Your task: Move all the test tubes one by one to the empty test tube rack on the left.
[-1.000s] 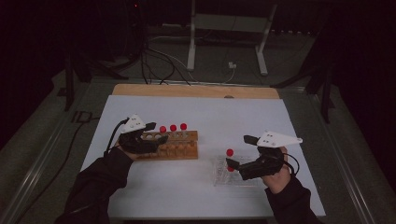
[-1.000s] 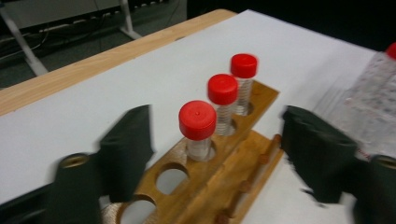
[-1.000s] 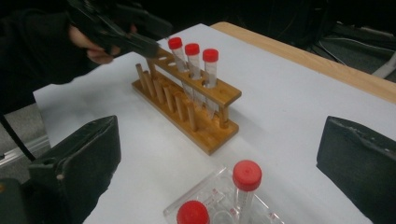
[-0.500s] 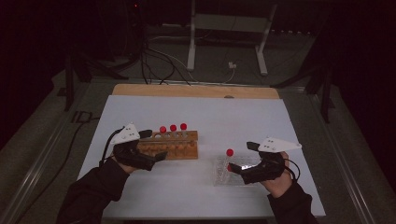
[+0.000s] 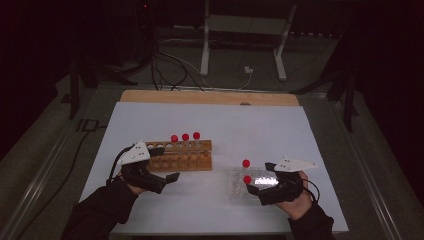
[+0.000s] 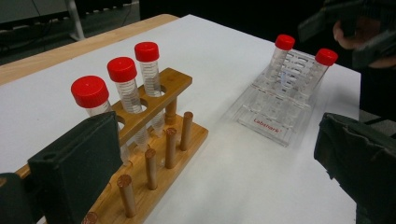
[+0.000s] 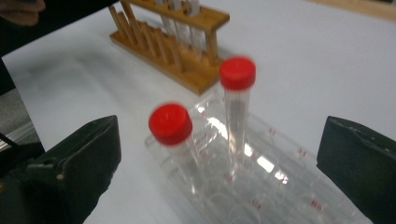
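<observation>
A wooden rack (image 5: 186, 159) (image 6: 154, 140) holds three red-capped tubes (image 5: 185, 137) (image 6: 122, 70) upright in its back row. My left gripper (image 5: 169, 182) (image 6: 218, 136) sits just in front of the rack's left part. Its jaws have just been opening and stand wide with nothing between them. To the right lies a clear plastic rack (image 5: 235, 189) (image 7: 280, 172) with two red-capped tubes (image 5: 246, 163) (image 7: 237, 73) standing in it. My right gripper (image 5: 261, 187) (image 7: 219, 140) is open, low at that rack's right end. The nearer tube (image 5: 247, 179) (image 7: 170, 124) stands just ahead of its jaws.
The white table top (image 5: 260, 130) has a bare wooden strip (image 5: 210, 97) along its far edge. Beyond it stand a metal frame (image 5: 245, 45) and loose cables (image 5: 165, 60) on the dark floor. In the left gripper view, the other hand's gripper (image 6: 359, 28) hangs over the clear rack.
My left gripper has drawn back from the wooden rack toward the near edge and its jaws have opened. My right gripper has sunk down to the clear rack.
</observation>
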The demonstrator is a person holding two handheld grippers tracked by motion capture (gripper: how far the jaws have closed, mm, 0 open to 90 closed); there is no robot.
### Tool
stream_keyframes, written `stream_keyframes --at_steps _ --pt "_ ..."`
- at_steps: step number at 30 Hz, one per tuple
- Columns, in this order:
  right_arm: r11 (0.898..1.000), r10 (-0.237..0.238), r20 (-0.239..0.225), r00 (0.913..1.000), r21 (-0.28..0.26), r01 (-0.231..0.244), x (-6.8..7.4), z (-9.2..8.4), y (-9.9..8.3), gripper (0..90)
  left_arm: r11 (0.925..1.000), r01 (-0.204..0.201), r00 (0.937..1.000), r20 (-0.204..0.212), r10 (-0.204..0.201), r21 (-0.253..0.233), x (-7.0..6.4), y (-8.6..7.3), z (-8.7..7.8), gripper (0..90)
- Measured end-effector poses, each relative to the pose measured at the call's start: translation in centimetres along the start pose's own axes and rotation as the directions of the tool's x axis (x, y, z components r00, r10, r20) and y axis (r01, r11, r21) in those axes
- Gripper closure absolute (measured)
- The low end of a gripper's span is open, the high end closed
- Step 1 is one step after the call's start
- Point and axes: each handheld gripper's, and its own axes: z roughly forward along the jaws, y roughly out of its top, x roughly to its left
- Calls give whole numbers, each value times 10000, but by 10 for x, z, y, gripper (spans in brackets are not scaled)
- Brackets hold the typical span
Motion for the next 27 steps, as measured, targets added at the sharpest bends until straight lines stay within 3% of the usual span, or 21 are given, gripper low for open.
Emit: stream_keyframes --at_steps 7,13,23,27 --pt "9985 -21 89 10000 539 17 3 9 -13 63 10000 7 10000 -8 -7 21 0 -1 1 14" --pt "9969 -353 79 9993 700 346 8 14 -18 261 10000 45 10000 0 -45 -5 0 -2 1 14" --pt "9941 -749 -60 9972 779 752 12 18 -16 467 10000 13 10000 -7 -13 -1 0 -2 1 14" --pt "9929 -914 -101 9958 756 919 14 21 -15 509 10000 12 10000 0 -12 17 0 -2 1 14"
